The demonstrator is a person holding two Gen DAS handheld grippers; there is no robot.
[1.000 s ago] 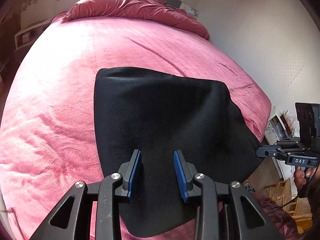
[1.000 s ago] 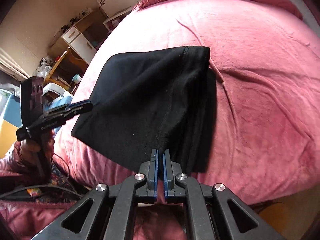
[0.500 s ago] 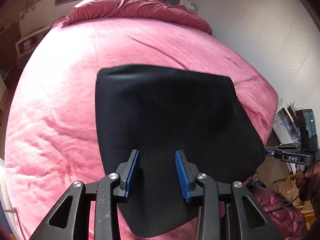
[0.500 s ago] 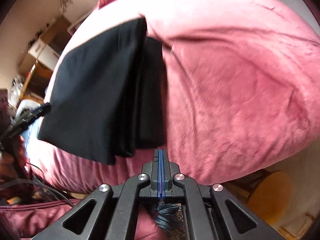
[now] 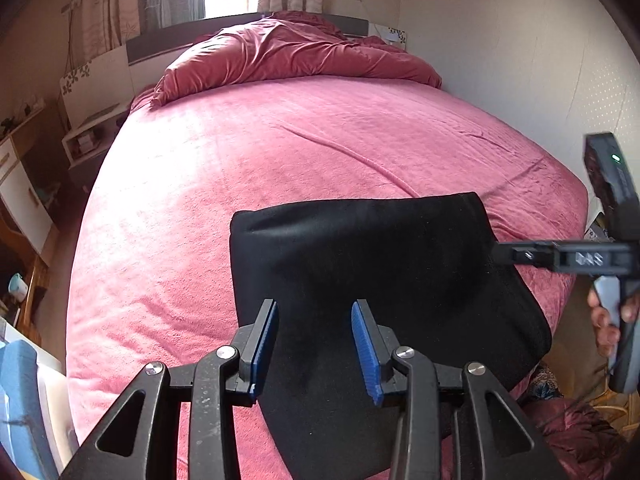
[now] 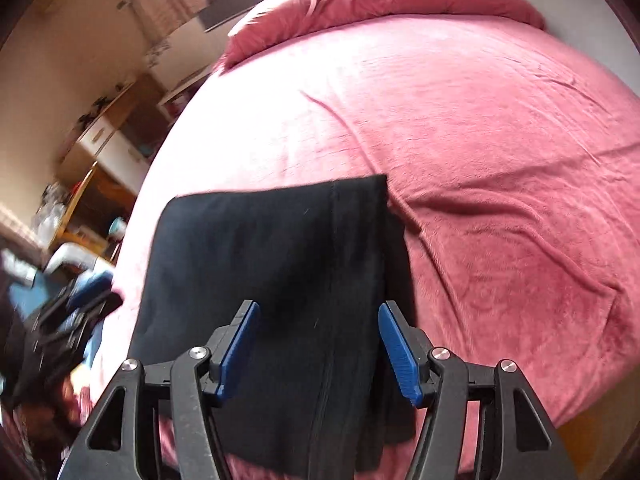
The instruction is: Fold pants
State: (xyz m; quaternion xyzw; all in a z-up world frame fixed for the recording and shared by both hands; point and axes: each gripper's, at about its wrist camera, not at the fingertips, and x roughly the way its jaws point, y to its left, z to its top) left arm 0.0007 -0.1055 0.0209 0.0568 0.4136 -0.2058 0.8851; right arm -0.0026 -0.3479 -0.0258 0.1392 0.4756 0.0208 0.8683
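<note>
Currently the black pants (image 5: 380,276) lie folded into a compact rectangle near the foot edge of the bed (image 5: 280,152), flat on its pink fleece cover. One edge hangs slightly over the side of the mattress. In the right wrist view a stitched seam runs lengthwise down the stack, and layered edges show along its right side.

Left gripper (image 5: 314,344): jaws stand partly apart above the near end of the pants; nothing is pinched between the blue pads (image 5: 366,344).

Right gripper (image 6: 320,344): jaws have just been opening and now stand wide, straddling the near edge of the folded stack from above; the pads are clear of the cloth. From the left wrist view its black fingers reach in from the right, at the pants' right edge; contact there cannot be told.

A bunched red duvet (image 5: 288,60) sits at the head of the bed, well apart from the pants.
</note>
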